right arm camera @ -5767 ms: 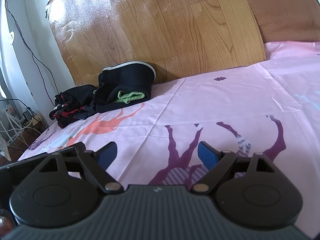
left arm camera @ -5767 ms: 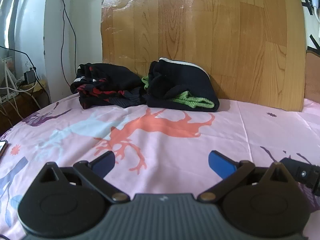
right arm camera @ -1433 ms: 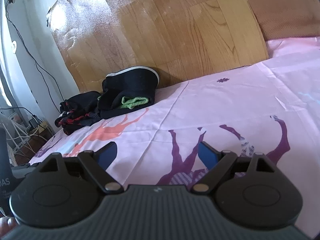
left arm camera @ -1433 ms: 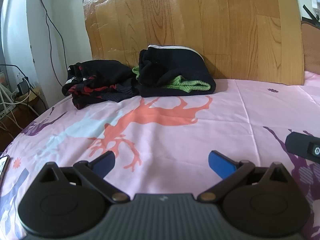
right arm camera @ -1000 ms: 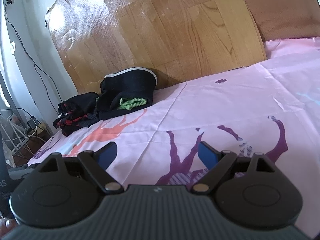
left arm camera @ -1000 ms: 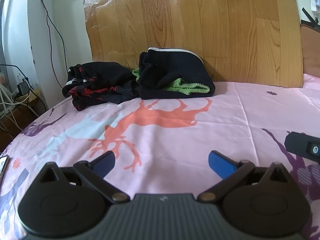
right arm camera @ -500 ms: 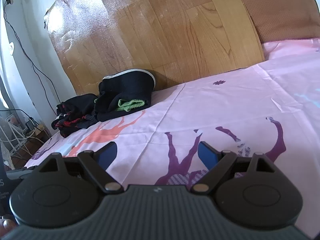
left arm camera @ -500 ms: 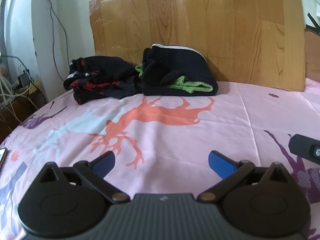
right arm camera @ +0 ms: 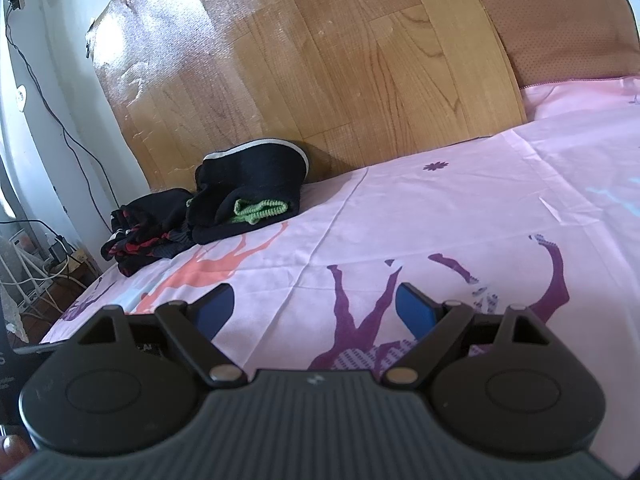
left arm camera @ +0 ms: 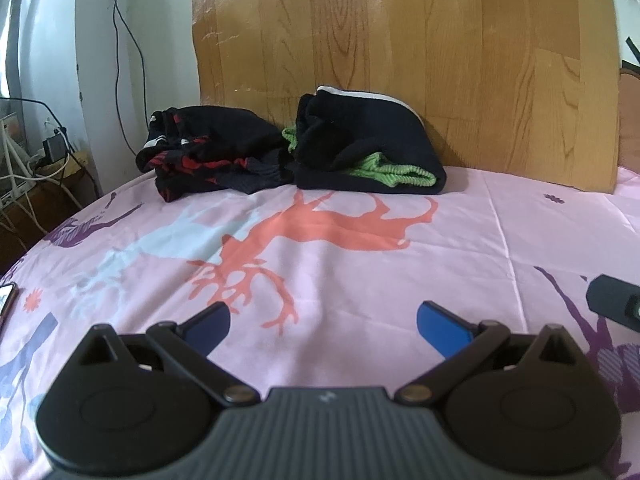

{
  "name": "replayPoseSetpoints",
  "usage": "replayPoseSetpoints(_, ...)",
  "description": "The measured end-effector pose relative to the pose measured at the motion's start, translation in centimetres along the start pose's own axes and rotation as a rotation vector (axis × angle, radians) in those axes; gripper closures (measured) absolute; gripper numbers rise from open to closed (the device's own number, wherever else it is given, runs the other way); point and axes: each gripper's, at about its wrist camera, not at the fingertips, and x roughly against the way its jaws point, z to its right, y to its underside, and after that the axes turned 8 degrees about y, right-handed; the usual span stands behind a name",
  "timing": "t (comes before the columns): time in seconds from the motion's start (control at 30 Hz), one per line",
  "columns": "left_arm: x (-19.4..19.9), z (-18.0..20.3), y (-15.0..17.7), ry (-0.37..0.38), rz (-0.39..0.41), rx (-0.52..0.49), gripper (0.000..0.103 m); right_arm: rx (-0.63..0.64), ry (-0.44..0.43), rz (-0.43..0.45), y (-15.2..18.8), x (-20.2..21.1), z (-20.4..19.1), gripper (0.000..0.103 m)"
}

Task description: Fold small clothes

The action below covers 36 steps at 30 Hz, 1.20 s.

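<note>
Pink bed sheet (left arm camera: 460, 248): spread flat, printed with deer shapes.
Left view, left hand-held gripper (left arm camera: 322, 322): blue fingers spread wide, holding nothing, low over the sheet.
Left view, black-and-green garment (left arm camera: 372, 148): folded at the far edge, against the wooden board (left arm camera: 400, 60).
Left view, black-and-red garment (left arm camera: 208, 156): bundled, touching the first on its left.
Right view, right hand-held gripper (right arm camera: 314, 310): fingers spread, empty, above a purple deer print.
Right view, both garments: far left, well apart from the fingers.
</note>
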Motion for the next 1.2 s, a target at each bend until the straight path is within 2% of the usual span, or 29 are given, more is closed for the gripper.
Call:
replayPoseSetpoints(0.2, 0.6, 0.2, 0.1, 0.025, 0.029, -0.02, 0.0, -0.002, 0.003, 0.001, -0.1, -0.1, 0.1, 0.013)
replayPoseSetpoints(0.4, 0.3, 0.0, 0.1, 0.005, 0.01, -0.01, 0.0, -0.002, 0.002, 0.0, -0.1, -0.1, 0.1, 0.013)
replayPoseSetpoints(0.6, 0.7, 0.0, 0.2, -0.01, 0.035, -0.012, 0.0, -0.002, 0.002, 0.001, -0.1, -0.1, 0.1, 0.013)
replayPoseSetpoints(0.83, 1.4, 1.0, 0.6, -0.042, 0.081, -0.067, 0.0, -0.01, 0.006, 0.008, -0.1, -0.1, 0.3, 0.013)
replayPoseSetpoints(1.2, 0.9, 1.2, 0.6, -0.064, 0.045, -0.081, 0.0, -0.013, 0.01, 0.015, 0.2, 0.1, 0.0, 0.013)
